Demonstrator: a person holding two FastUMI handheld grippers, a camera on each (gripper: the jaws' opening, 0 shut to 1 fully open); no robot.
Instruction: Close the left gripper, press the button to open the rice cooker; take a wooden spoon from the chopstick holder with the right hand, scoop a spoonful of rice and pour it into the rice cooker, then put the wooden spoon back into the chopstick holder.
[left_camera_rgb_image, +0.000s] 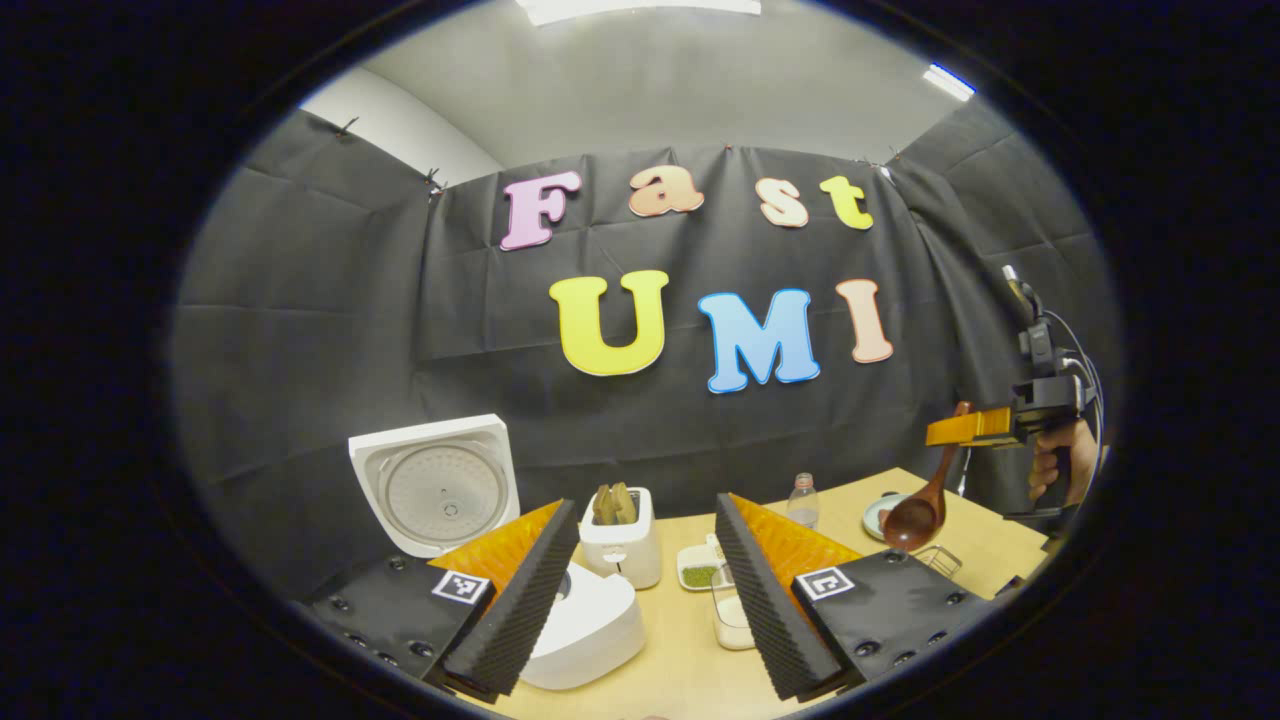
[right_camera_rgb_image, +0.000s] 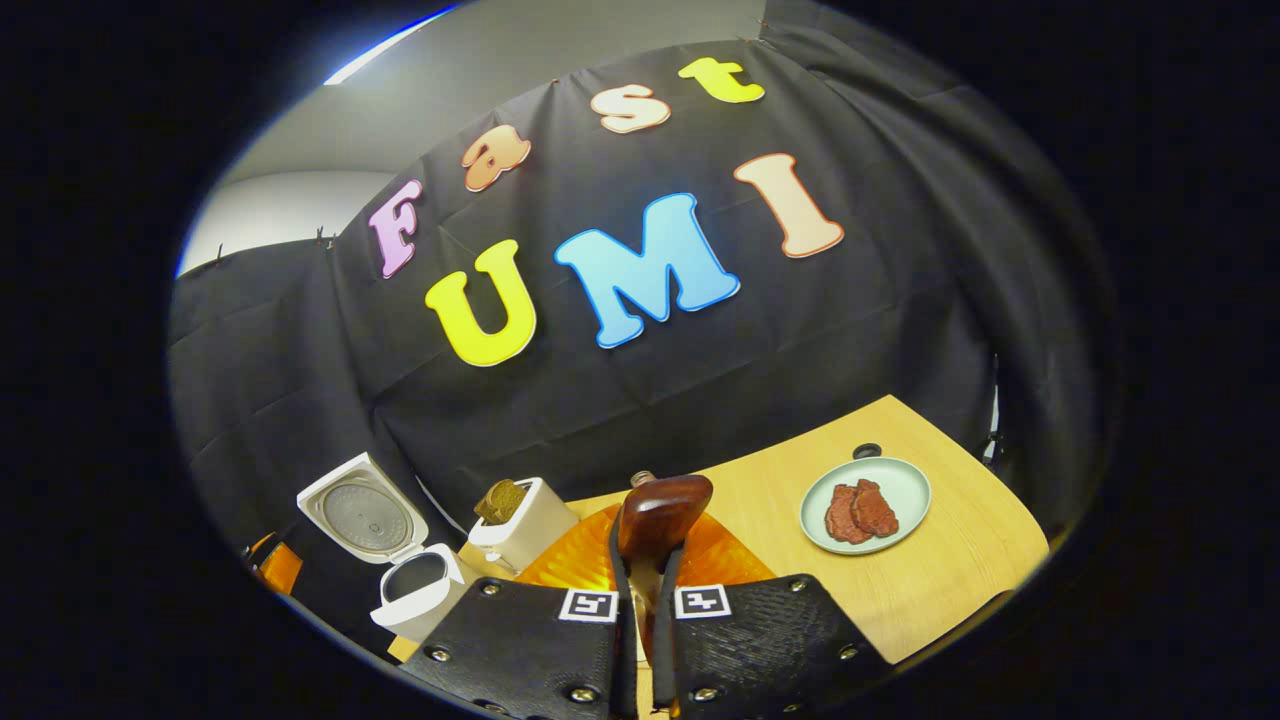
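The white rice cooker (left_camera_rgb_image: 590, 630) stands with its lid (left_camera_rgb_image: 435, 490) raised, just beyond my left gripper (left_camera_rgb_image: 640, 600), which is open and empty. A clear tub of rice (left_camera_rgb_image: 733, 620) sits between its fingers. At the far right, a hand (left_camera_rgb_image: 1060, 465) holds my right gripper (left_camera_rgb_image: 960, 428) above the table, shut on the handle of a dark wooden spoon (left_camera_rgb_image: 925, 500) that hangs bowl down. In the right gripper view, my right gripper (right_camera_rgb_image: 645, 560) clamps the spoon (right_camera_rgb_image: 663, 510), whose bowl stands just past the fingertips. The open rice cooker (right_camera_rgb_image: 415, 590) lies low on the left.
A white toaster (left_camera_rgb_image: 620, 540) with bread stands behind the cooker. A small dish of green beans (left_camera_rgb_image: 700, 572), a bottle (left_camera_rgb_image: 802, 500) and a wire holder (left_camera_rgb_image: 940, 558) sit on the wooden table (left_camera_rgb_image: 680, 660). A plate of meat (right_camera_rgb_image: 865, 505) lies to the right.
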